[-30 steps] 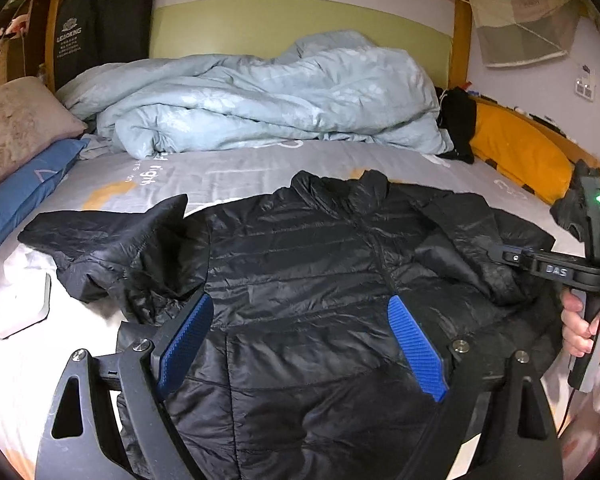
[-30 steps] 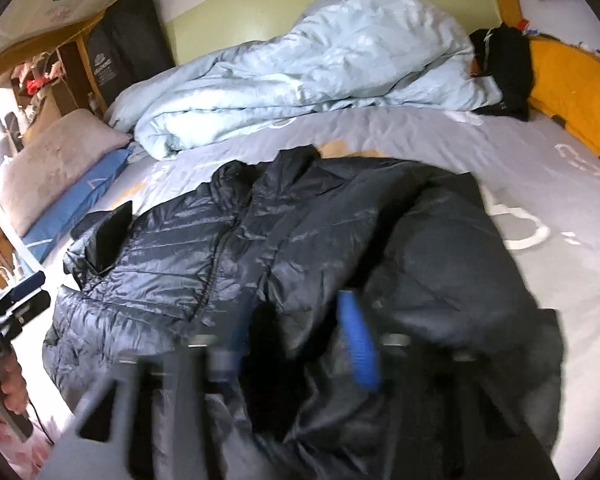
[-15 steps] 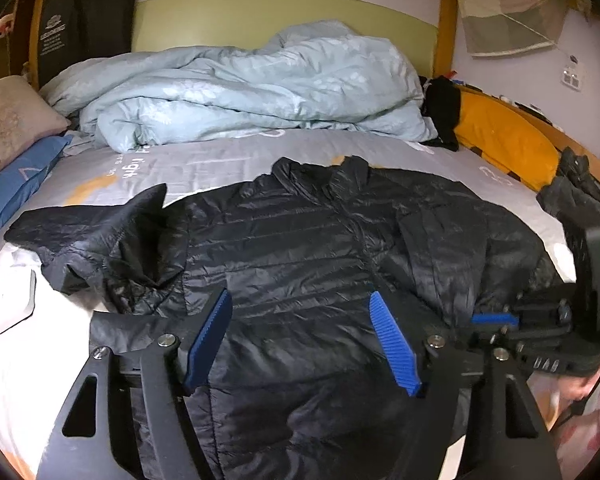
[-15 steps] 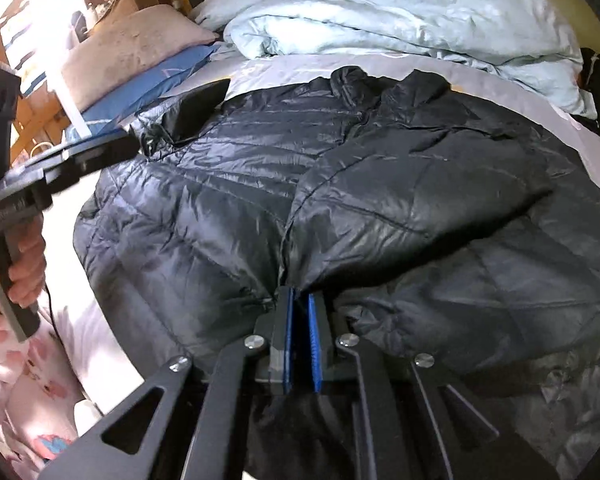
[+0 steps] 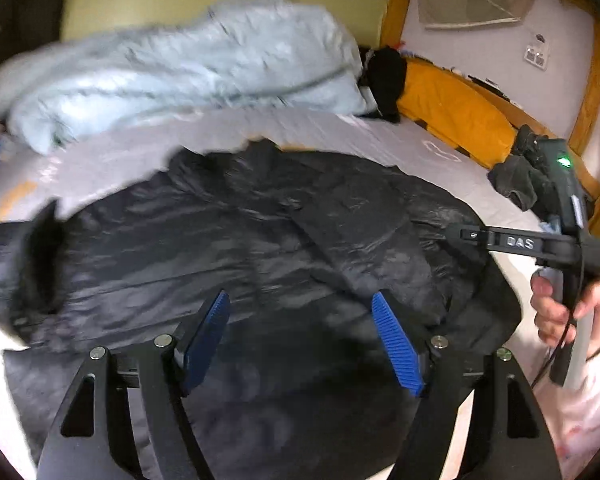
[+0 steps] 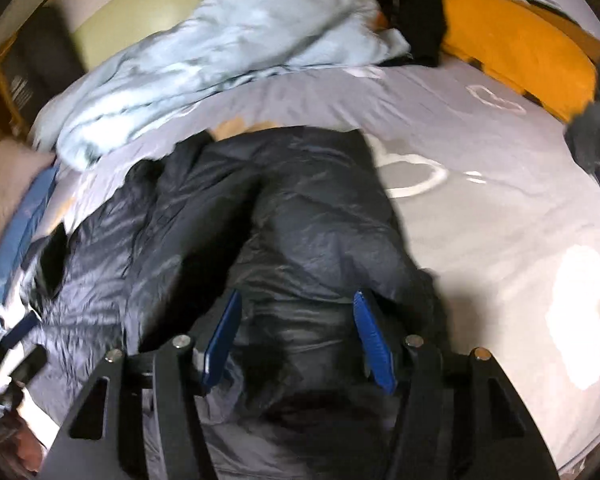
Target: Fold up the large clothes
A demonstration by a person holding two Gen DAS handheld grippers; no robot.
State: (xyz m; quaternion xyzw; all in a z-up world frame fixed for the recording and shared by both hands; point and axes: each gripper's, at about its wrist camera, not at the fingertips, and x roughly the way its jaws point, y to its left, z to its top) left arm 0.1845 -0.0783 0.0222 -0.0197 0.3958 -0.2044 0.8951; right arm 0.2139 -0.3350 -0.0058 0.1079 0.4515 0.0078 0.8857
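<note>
A black puffer jacket [image 5: 280,240] lies front up on the grey bed sheet. Its right sleeve is folded across the body [image 6: 300,208], and the other sleeve [image 5: 20,260] sticks out to the left. My left gripper [image 5: 300,296] hovers over the jacket's lower half, jaws opening, nothing pinched between its blue pads. My right gripper [image 6: 297,294] hangs over the folded sleeve side, jaws opening, its pads clear of the fabric. In the left wrist view a hand holds the right gripper [image 5: 520,242] at the jacket's right edge.
A crumpled light blue duvet [image 5: 180,72] is piled at the head of the bed. An orange cushion [image 5: 452,116] and black clothes [image 5: 384,76] line the right rail, with a dark garment [image 5: 516,180] nearby. Pillows [image 6: 0,184] lie on the left. Bare grey sheet [image 6: 480,200] shows to the right.
My right gripper was shut on the jacket's fabric half a second ago; now it has let go and stands open. The left wrist view has swung to the right.
</note>
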